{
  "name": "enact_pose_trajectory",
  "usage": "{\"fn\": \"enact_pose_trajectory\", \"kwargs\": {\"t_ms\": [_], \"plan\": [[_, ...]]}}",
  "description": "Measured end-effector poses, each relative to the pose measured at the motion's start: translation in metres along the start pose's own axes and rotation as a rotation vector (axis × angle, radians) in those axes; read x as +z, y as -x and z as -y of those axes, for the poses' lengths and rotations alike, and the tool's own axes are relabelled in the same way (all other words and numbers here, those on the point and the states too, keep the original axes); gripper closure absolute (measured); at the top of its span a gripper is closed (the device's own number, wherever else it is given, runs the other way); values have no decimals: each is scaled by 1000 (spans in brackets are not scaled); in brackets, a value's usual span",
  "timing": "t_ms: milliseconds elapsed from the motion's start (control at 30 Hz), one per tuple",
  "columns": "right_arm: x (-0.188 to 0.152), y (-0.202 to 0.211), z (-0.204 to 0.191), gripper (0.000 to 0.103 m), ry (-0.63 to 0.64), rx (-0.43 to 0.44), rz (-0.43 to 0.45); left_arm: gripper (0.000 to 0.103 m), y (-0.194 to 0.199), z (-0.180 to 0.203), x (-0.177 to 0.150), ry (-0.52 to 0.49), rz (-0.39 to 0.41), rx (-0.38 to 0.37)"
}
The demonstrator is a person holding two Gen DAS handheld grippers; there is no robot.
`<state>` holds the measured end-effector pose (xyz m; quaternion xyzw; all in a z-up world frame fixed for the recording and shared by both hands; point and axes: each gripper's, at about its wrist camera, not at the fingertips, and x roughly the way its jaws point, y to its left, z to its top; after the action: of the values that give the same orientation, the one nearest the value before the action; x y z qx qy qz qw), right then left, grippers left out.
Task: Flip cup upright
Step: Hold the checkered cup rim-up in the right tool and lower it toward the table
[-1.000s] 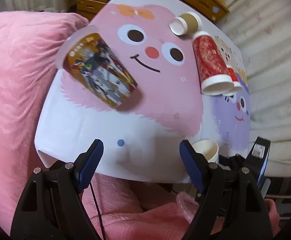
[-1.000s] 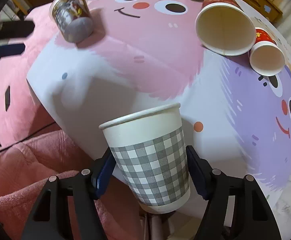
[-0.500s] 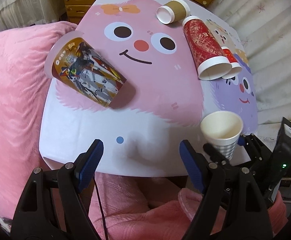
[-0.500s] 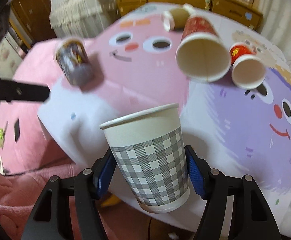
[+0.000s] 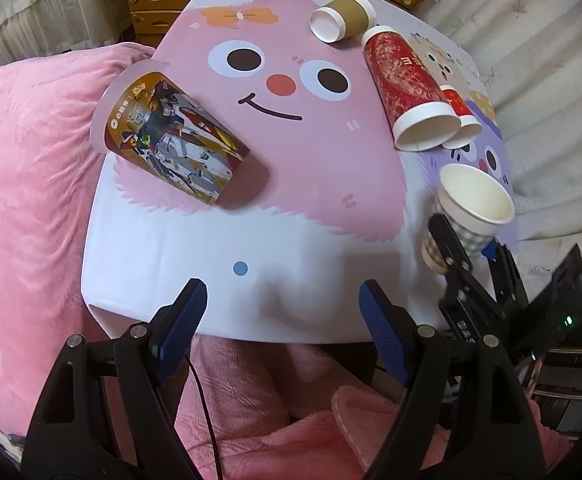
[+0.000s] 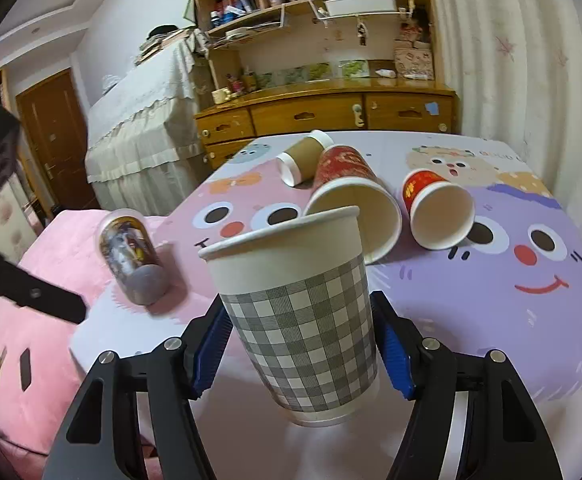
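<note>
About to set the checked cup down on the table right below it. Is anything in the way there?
Nothing visible blocks it. The right claw holds the checked cup upright over bare table. The nearest cups, the large red cup and small red cup, lie farther back.

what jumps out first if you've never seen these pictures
The grey-and-white checked paper cup fills the right wrist view, mouth up, clamped between the right gripper's blue pads above the near table edge. Behind it, a large red paper cup, a small red paper cup and a brown paper cup lie on their sides on the pink-and-purple cartoon-face tablecloth. A robot-print tumbler lies at the left edge.
</note>
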<state>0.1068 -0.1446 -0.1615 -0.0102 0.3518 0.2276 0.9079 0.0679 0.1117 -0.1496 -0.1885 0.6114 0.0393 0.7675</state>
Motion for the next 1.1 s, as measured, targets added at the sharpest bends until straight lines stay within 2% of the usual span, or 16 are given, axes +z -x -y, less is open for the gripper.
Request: {"fn": "enact_pose_trajectory", "kwargs": {"t_ms": [167,567,800,867,933,1100], "plan": [[-9,-11,1,35,-41,-2,-27,27,5,2,-6,-12,12,9],[-35,-19,7,34,-15,2,-85,27,4,-1,-18,17,7,-4],[-43,-13,7,34,-10,-9,-67,27,0,4,-20,0,-8,-5],[-42,-11,5,36,-1,-8,-52,27,-1,6,-20,-6,-10,-4],[-40,-13,4,44,8,7,-69,27,0,6,-19,-5,-9,-5],[-30,-13,1,44,-6,25,-112,27,0,7,-16,-9,-4,-9]]}}
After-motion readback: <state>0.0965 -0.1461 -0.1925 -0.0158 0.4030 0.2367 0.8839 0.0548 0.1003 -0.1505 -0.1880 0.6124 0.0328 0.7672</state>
